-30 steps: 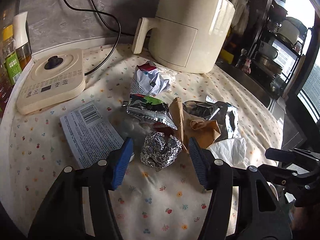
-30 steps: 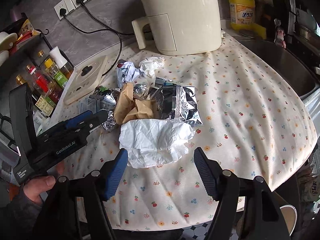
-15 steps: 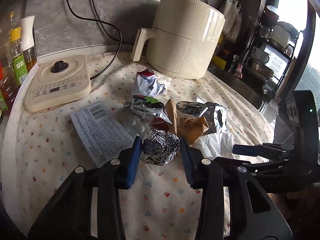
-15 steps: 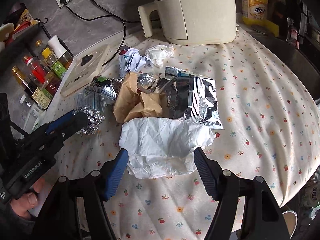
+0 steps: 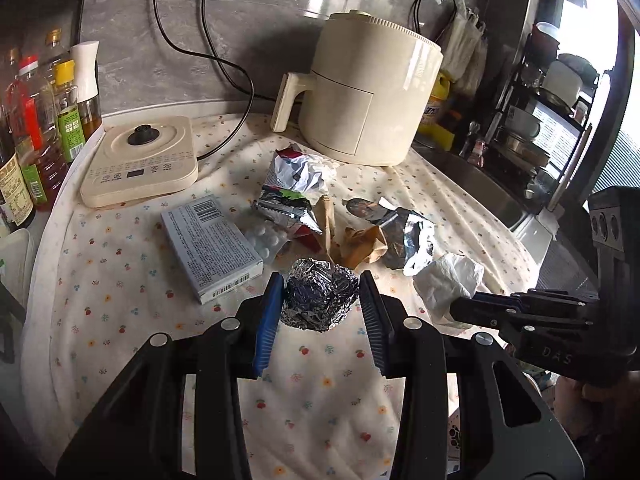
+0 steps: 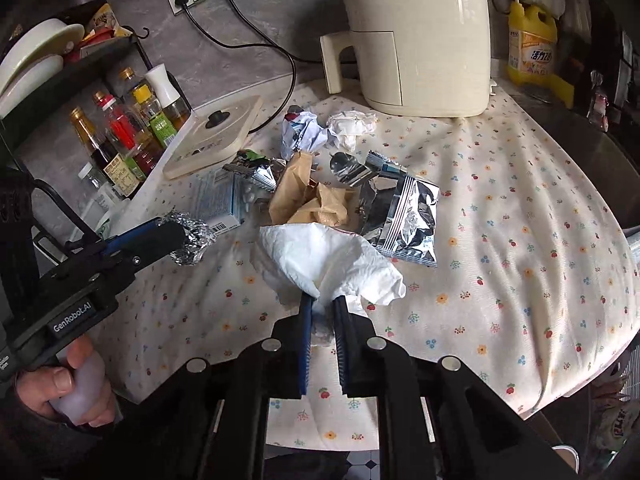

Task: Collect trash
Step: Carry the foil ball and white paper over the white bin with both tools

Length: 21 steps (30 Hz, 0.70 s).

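Pinching the crumpled foil ball [image 5: 318, 296] in our left gripper [image 5: 320, 300], we find our right gripper [image 6: 320, 308] closing on the white tissue wad [image 6: 336, 260] alongside.

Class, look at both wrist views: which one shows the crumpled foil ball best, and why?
The left wrist view: the foil ball sits central and close, whole, between the left gripper pads. In the right wrist view it is small, off to the side, and partly hidden behind that gripper's finger.
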{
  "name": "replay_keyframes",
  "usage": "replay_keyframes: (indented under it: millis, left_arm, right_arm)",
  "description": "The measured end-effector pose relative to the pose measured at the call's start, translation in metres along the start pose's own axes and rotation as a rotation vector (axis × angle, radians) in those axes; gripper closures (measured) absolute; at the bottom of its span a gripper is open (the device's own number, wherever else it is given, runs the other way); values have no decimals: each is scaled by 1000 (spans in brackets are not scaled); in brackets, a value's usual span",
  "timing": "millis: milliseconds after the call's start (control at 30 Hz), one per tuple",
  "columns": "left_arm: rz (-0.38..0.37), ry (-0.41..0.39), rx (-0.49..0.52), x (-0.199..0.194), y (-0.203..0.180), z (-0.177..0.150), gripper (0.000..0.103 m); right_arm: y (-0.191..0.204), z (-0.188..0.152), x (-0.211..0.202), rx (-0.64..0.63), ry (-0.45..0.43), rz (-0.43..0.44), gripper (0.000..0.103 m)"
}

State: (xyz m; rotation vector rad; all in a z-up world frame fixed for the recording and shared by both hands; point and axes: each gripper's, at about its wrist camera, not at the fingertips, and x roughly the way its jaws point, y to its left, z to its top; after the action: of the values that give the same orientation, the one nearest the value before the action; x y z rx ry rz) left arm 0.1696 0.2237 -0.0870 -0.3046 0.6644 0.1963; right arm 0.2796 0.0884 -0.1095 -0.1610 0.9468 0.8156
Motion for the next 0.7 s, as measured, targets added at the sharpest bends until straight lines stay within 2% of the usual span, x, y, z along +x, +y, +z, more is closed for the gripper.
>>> replay_keyframes:
  millis: [233,700]
  left_arm:
    - [-64,11,70,-2,-67,-7,64]
    - [-232,121,221,21,-210,-47,64]
  right_arm:
    - [-30,-32,-54,27,-38,-10,91]
    - [-137,-125,-144,268,-66,-155,91]
